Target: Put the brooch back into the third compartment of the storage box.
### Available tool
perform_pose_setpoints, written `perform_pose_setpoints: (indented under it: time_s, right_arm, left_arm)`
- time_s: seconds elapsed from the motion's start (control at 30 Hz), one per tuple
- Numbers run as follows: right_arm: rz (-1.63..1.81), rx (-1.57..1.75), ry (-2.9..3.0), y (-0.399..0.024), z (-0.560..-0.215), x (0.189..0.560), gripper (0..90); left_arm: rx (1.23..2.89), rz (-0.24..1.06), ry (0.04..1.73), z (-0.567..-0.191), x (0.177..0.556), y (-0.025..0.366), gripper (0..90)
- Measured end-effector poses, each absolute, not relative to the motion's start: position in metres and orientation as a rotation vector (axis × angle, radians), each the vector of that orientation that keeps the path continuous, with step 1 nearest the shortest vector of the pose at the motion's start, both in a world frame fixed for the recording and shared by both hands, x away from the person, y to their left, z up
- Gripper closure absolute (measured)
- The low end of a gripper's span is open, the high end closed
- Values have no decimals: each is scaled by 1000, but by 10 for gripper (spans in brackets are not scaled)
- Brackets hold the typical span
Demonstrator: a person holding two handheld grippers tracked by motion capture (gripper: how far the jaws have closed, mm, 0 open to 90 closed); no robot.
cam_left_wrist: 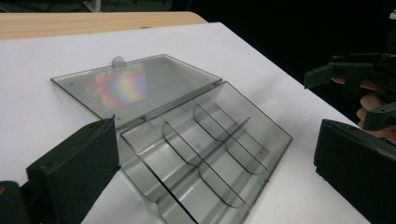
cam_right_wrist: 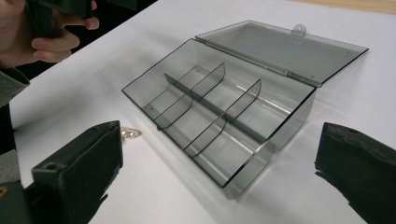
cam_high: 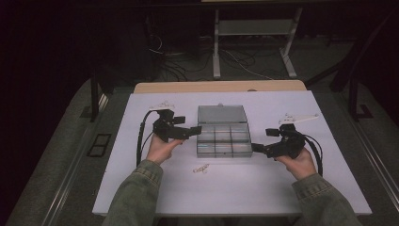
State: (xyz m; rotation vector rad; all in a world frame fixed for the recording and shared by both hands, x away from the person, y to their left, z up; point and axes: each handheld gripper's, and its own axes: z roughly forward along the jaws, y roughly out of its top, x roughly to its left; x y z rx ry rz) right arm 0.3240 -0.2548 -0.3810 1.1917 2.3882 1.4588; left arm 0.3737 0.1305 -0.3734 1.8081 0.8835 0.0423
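A clear grey compartment box (cam_high: 223, 140) lies open in the middle of the white table, its lid (cam_high: 221, 114) flat behind it. Curved dividers split the empty box (cam_left_wrist: 205, 149) into several cells (cam_right_wrist: 210, 116). My left gripper (cam_high: 196, 130) is open at the box's left edge, its jaws wide apart in the left gripper view. On the other side, my right gripper (cam_high: 254, 148) stands open by the box's front right corner. Small metal pieces (cam_high: 201, 168) lie on the table in front of the box, and they (cam_right_wrist: 130, 134) show beside the left jaw in the right gripper view.
The white table top (cam_high: 141, 155) sits on a wooden desk (cam_high: 216, 86). Desk legs and cables (cam_high: 244, 61) stand on the dark floor beyond. Black cables (cam_high: 141, 136) trail from both grippers.
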Motion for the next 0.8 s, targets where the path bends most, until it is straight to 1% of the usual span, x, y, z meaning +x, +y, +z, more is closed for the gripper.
perform_pose_setpoints:
  time_s: [0.4, 0.8]
  right_arm:
    - [1431, 1179, 2385, -261, -393, 299, 5]
    - [1391, 1191, 2395, -273, -403, 284, 5]
  left_arm:
    - [1877, 41, 815, -372, 353, 122, 0]
    - [1939, 14, 765, -376, 340, 116, 0]
